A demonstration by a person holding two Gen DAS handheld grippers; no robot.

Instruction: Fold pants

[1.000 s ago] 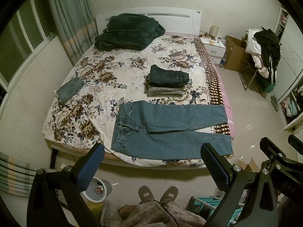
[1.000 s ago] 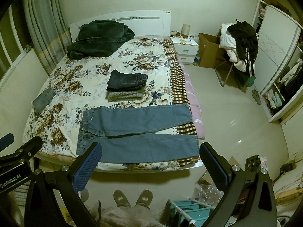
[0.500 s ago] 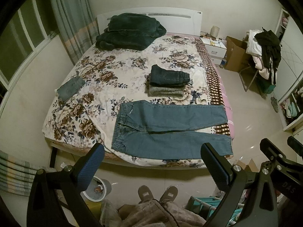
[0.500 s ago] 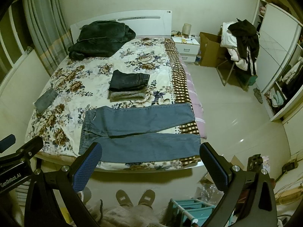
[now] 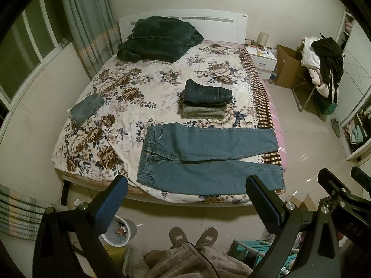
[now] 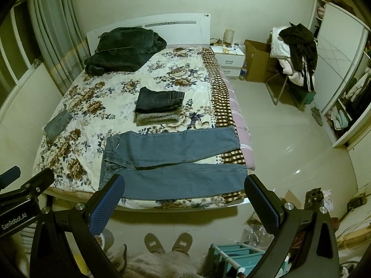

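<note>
Bedding in a cream floral print is covering the bed (image 5: 129, 97), which is filling most of both wrist views, with a white headboard (image 5: 208, 20) at the far end and a checked sheet showing along its right edge. Heaped against the headboard, a dark green blanket (image 5: 157, 39) is lying on the far left part of the mattress. Blue jeans (image 5: 208, 157) are lying spread flat across the near edge of the bed, waistband to the left and both legs running to the right, the far leg angling slightly away from the near one and its cuff reaching over the checked sheet. Beyond the jeans, near the middle of the bed, a folded dark pair (image 5: 206, 95) is sitting on top of a folded grey garment (image 5: 204, 113). A small folded denim piece (image 5: 87, 108) is resting well apart near the left edge.

Held above the floor short of the bed, the left gripper (image 5: 185, 206) is standing with its blue-padded fingers spread wide and holding nothing. The right gripper (image 6: 184, 206) is likewise gaping, touching no cloth. Below them, the person's two shoes (image 5: 193, 237) are pointing at the bed.
</note>
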